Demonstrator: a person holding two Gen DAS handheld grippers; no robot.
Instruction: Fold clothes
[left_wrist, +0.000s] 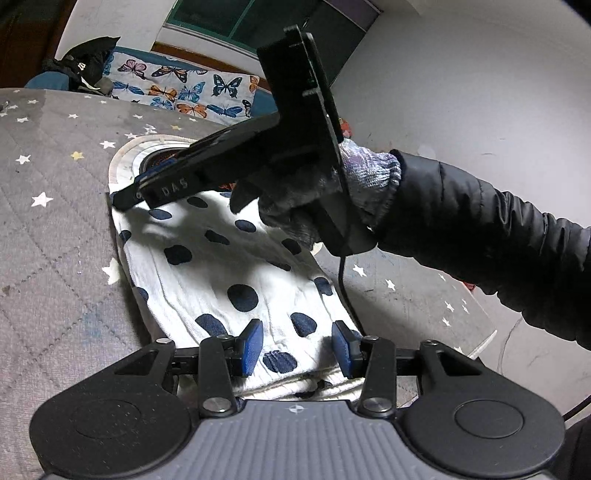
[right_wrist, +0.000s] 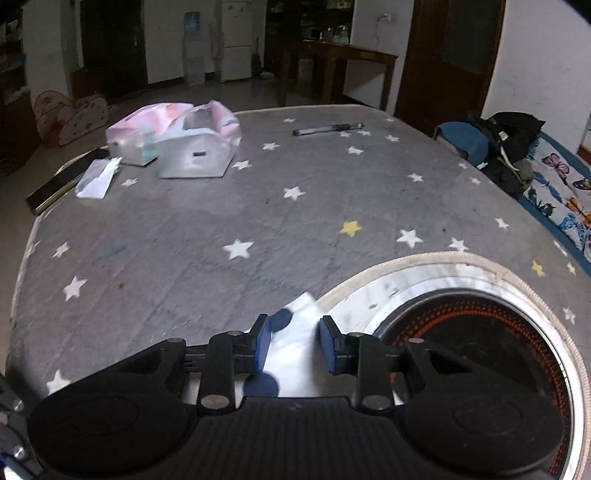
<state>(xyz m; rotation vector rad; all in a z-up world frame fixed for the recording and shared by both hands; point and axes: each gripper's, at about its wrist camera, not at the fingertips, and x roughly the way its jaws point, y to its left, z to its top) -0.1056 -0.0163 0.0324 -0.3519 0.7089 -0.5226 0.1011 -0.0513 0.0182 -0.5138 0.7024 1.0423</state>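
A white garment with dark blue dots (left_wrist: 221, 273) lies folded in a long strip on the grey star-print table cover (left_wrist: 55, 221). My left gripper (left_wrist: 297, 345) is open over the strip's near end, blue pads on either side, touching nothing. The right gripper, seen from outside in the left wrist view (left_wrist: 147, 192), is held by a gloved hand (left_wrist: 295, 199) at the strip's far end. In its own view the right gripper (right_wrist: 293, 343) is open, with a corner of the dotted garment (right_wrist: 295, 332) between its pads.
A round heater plate with a white rim (right_wrist: 480, 332) is set into the table beside the garment's far end. A pink and white plastic bag (right_wrist: 177, 136), a pen (right_wrist: 328, 129) and a dark tray (right_wrist: 55, 184) lie at the far side. A butterfly-print bench (left_wrist: 177, 88) stands beyond.
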